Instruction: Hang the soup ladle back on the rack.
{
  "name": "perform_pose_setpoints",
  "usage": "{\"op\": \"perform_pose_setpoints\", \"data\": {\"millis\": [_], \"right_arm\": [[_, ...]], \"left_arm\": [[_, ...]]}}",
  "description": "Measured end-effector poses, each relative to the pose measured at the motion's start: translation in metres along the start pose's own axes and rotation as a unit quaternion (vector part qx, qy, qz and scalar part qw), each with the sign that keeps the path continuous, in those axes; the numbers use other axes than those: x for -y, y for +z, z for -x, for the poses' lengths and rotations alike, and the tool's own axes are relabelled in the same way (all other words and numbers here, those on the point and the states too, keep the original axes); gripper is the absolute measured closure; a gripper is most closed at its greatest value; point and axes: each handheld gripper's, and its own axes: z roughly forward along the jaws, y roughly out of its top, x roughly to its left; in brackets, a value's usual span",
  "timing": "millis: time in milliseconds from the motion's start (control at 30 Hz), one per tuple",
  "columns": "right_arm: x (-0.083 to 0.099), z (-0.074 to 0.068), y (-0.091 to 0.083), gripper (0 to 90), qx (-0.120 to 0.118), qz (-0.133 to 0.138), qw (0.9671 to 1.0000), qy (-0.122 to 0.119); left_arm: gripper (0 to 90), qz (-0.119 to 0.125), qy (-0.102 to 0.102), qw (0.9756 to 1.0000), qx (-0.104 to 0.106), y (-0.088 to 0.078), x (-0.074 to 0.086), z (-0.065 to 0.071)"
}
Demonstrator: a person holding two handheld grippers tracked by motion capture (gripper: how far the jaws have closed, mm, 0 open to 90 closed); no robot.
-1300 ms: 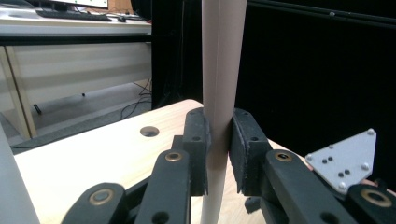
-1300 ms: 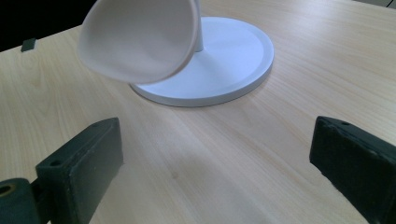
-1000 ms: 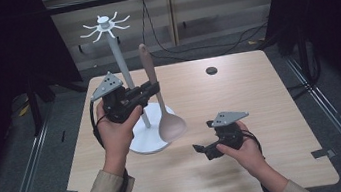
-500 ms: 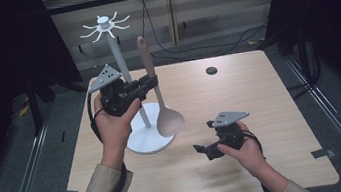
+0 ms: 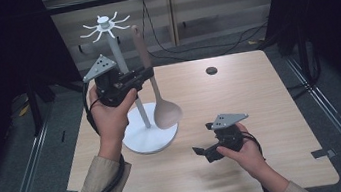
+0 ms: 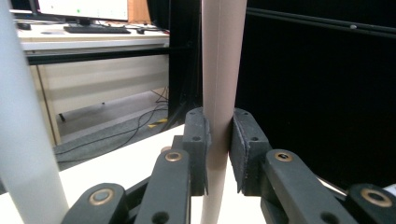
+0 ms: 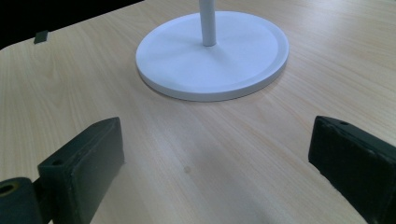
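I see a tan spoon [image 5: 166, 111] hanging upright, bowl down, beside the pole of a white hook stand [image 5: 116, 53]. My left gripper [image 5: 148, 74] is shut on the spoon's handle, above the table. The top of the handle reaches close to the ring of hooks [image 5: 104, 26]. In the left gripper view the spoon handle [image 6: 223, 70] is pinched between the two pads of the left gripper [image 6: 219, 154], with the stand pole [image 6: 23, 140] at the left. My right gripper [image 5: 204, 139] rests low over the table, open. The right gripper [image 7: 217, 140] faces the stand's round base [image 7: 212, 56], jaws wide apart with nothing between them.
The stand's base [image 5: 149, 138] sits at the left middle of the wooden table [image 5: 271, 107]. A small dark round disc [image 5: 211, 70] lies near the far edge. Cables run across the floor behind the table.
My left gripper has lifted the spoon higher along the stand pole, so the handle's tip is nearer the hooks. The right gripper has stayed put.
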Motion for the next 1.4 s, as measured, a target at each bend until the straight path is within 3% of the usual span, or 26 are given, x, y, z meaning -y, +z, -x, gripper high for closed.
{"op": "perform_pose_setpoints", "data": {"millis": [367, 667, 967, 1300, 1400], "right_arm": [[-0.0009, -0.0013, 0.0, 3.3, -0.005, 0.003, 1.0, 0.003], [-0.0017, -0.0025, 0.0, 3.3, -0.008, 0.005, 0.9999, 0.004], [-0.0021, -0.0026, 0.0001, 3.3, -0.01, 0.007, 0.9999, 0.003], [-0.002, -0.0024, 0.0, 3.3, -0.01, 0.007, 0.9999, 0.004], [-0.0019, -0.0023, -0.0003, 3.3, -0.01, 0.007, 0.9999, 0.005]], "left_arm": [[77.6, 0.006, -0.006, 0.9998, -0.018, -0.0017, -0.0045, -0.0045], [77.6, 0.01, -0.008, 0.9998, -0.016, 0.0014, -0.0038, -0.0046], [77.6, 0.012, -0.012, 0.9995, -0.028, 0.0029, -0.002, -0.007], [77.6, 0.011, -0.003, 0.9987, -0.049, 0.0035, -0.002, -0.0061], [77.6, 0.012, -0.004, 0.9988, -0.046, 0.0023, -0.0011, -0.0062]]}}
